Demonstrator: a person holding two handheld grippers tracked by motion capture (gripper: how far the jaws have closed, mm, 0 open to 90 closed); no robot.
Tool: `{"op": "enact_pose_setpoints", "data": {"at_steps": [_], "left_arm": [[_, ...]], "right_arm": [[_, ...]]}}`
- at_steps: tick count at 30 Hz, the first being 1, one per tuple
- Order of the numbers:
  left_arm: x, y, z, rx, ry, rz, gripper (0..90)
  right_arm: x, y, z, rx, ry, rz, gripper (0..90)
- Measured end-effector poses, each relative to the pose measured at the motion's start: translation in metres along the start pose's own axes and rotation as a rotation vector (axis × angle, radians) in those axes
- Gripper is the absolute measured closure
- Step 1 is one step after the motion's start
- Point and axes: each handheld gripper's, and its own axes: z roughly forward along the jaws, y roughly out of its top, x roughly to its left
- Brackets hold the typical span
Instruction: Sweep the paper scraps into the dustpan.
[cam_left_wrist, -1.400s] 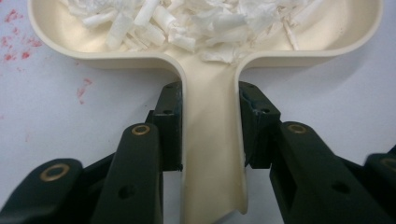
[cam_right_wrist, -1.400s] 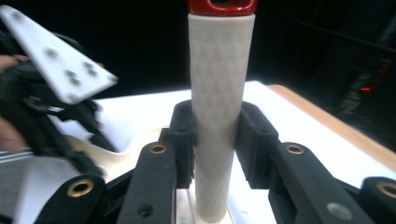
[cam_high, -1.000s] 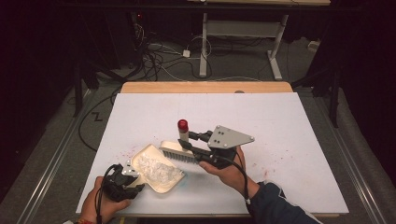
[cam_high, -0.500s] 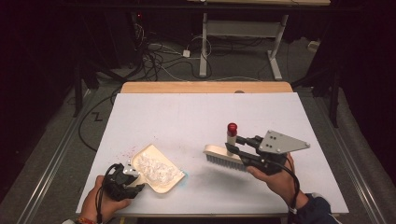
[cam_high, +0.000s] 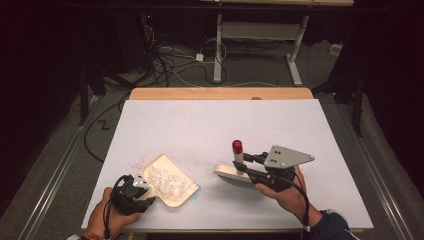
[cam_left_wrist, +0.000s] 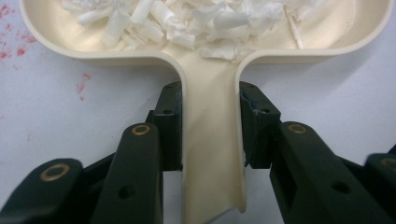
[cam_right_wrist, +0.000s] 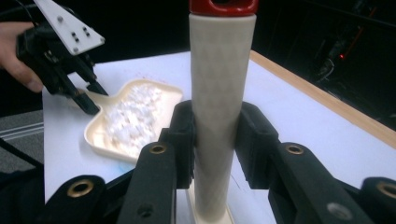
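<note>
At the near left corner of the white table (cam_high: 210, 125), the left gripper (cam_high: 131, 194) has its jaws closed on the handle of the cream dustpan (cam_high: 170, 181), pads pressed against both sides. The pan holds white paper shreds (cam_left_wrist: 187, 21); its far rim is cut off in the left gripper view. To the dustpan's right, well apart, the right gripper (cam_high: 252, 167) clamps the cream brush (cam_high: 235, 172) by its red-capped handle, bristle head down on the table. Half a second ago the brush stood nearer the dustpan; the dustpan has not moved.
</note>
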Motion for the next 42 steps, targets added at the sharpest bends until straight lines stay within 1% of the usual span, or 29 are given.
{"op": "enact_pose_setpoints", "data": {"at_steps": [4,7,9,12,16,18,21,22,24,25,26,28,33,36,38,42], "left_arm": [[-0.001,0.0,0.0,0.001,0.0,0.009,63.3],[-0.003,0.001,0.0,0.004,-0.005,0.022,63.2],[-0.004,0.001,0.0,0.005,-0.011,0.027,63.3],[-0.004,0.0,0.0,0.004,-0.012,0.03,63.3],[-0.006,0.001,-0.001,0.009,-0.011,0.035,63.2],[-0.006,0.001,0.0,0.011,-0.011,0.036,63.2],[-0.006,0.001,0.0,0.014,-0.008,0.035,63.2],[-0.006,0.002,0.0,0.015,-0.007,0.036,63.3],[-0.007,0.002,-0.001,0.015,-0.004,0.036,63.3],[-0.007,0.002,-0.001,0.015,-0.004,0.036,63.2],[-0.008,0.002,0.0,0.015,-0.003,0.036,63.2],[-0.008,0.002,0.0,0.015,-0.003,0.037,63.2],[-0.007,0.001,0.0,0.009,-0.011,0.032,63.2],[-0.007,0.001,0.0,0.012,-0.009,0.037,63.2],[-0.007,0.002,0.0,0.012,-0.009,0.038,63.2],[-0.007,0.001,0.0,0.007,-0.013,0.036,63.2]], "right_arm": [[0.009,0.012,0.023,-0.028,0.033,-0.005,70.8],[0.015,0.019,0.032,-0.061,0.038,-0.02,70.7],[0.017,0.023,0.034,-0.08,0.052,-0.023,70.7],[0.017,0.026,0.03,-0.093,0.056,-0.024,70.7],[0.011,0.024,0.016,-0.074,0.054,-0.024,70.7],[0.007,0.019,0.007,-0.054,0.061,-0.016,70.7],[0.004,0.011,-0.005,-0.026,0.049,-0.02,70.7],[0.003,0.009,-0.008,-0.017,0.048,-0.011,70.7],[0.001,0.005,-0.011,-0.004,0.054,0.003,70.7],[0.0,0.003,-0.009,0.007,0.056,0.002,70.7],[0.0,0.001,-0.007,0.013,0.054,0.004,70.7],[0.001,-0.001,0.002,0.009,0.055,0.017,70.8],[0.007,0.005,0.025,-0.031,0.033,0.008,70.8],[0.009,0.011,0.043,-0.052,0.038,0.008,70.8],[0.013,0.015,0.055,-0.067,0.059,0.016,70.8],[0.018,0.021,0.066,-0.094,0.076,0.019,70.8]]}}
